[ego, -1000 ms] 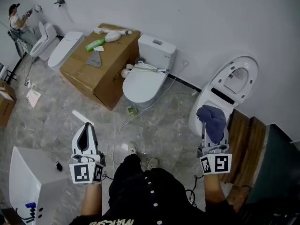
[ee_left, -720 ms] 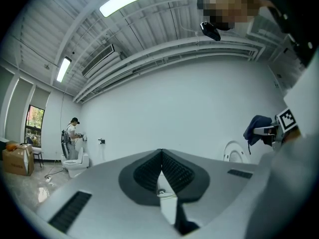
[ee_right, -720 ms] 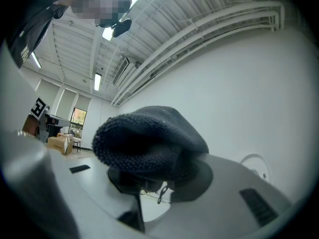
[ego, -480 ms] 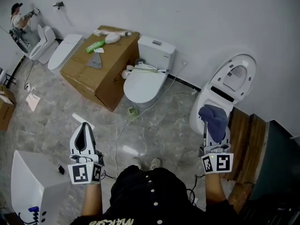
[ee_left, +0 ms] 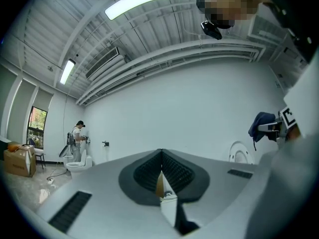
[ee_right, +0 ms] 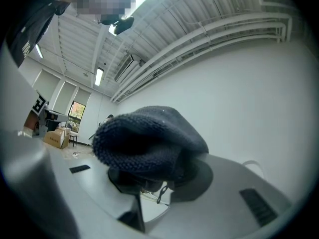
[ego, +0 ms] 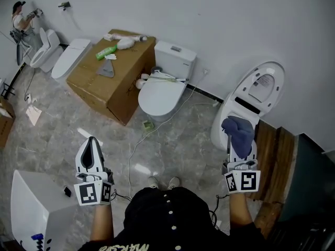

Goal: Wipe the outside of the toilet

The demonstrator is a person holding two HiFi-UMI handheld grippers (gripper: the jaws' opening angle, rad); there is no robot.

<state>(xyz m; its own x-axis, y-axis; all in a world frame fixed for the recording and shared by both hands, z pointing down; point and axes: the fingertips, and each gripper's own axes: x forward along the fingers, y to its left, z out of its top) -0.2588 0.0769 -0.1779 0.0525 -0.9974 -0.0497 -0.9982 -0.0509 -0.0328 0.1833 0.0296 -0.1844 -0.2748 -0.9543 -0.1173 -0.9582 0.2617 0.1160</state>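
Right gripper (ego: 239, 146) is clamped on a blue knit cloth (ego: 236, 128), up near the open-lid toilet (ego: 222, 120) but not on it. Left gripper (ego: 92, 143) is closed, empty, well apart. No telling how much is wiped.

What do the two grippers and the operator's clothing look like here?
The left gripper and right gripper are light grey wedges with dark ribbed inner pads. Each carries a white cube with black square markers. The person wears a black top with white buttons.
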